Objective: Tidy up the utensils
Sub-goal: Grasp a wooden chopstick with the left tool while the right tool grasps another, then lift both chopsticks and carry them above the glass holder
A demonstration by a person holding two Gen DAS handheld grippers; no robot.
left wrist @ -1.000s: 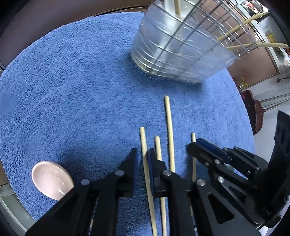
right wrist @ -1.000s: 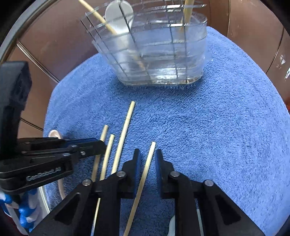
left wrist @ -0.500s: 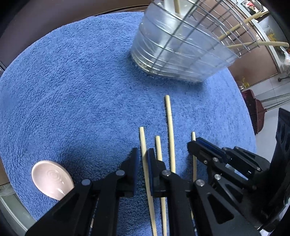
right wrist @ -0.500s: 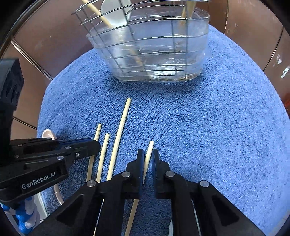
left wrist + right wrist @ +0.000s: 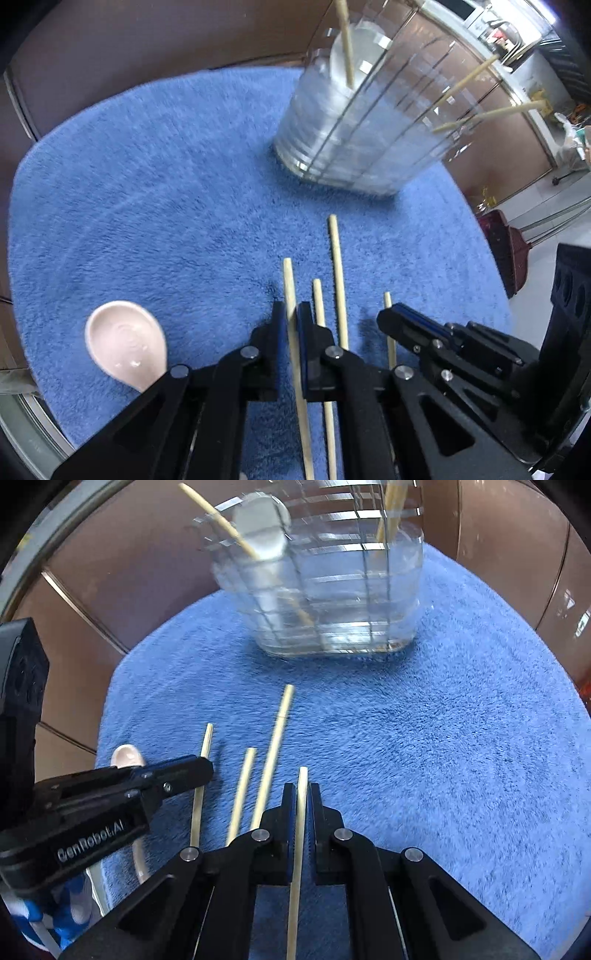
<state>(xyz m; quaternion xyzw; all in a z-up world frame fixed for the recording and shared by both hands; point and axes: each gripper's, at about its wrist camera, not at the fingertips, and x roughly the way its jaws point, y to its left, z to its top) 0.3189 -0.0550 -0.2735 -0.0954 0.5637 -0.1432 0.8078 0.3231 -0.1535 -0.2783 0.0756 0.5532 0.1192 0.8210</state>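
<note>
Black left gripper point(image 5: 291, 314), right gripper point(image 5: 303, 794) angled down, each clamping chopstick.

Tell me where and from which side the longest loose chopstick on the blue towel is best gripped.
Probably mid-shaft, coming from above with the fingers straddling it crosswise. The longest chopstick lies flat on the blue towel, thin and straight, close beside a shorter chopstick, so a narrow pinch should avoid that neighbour.
</note>
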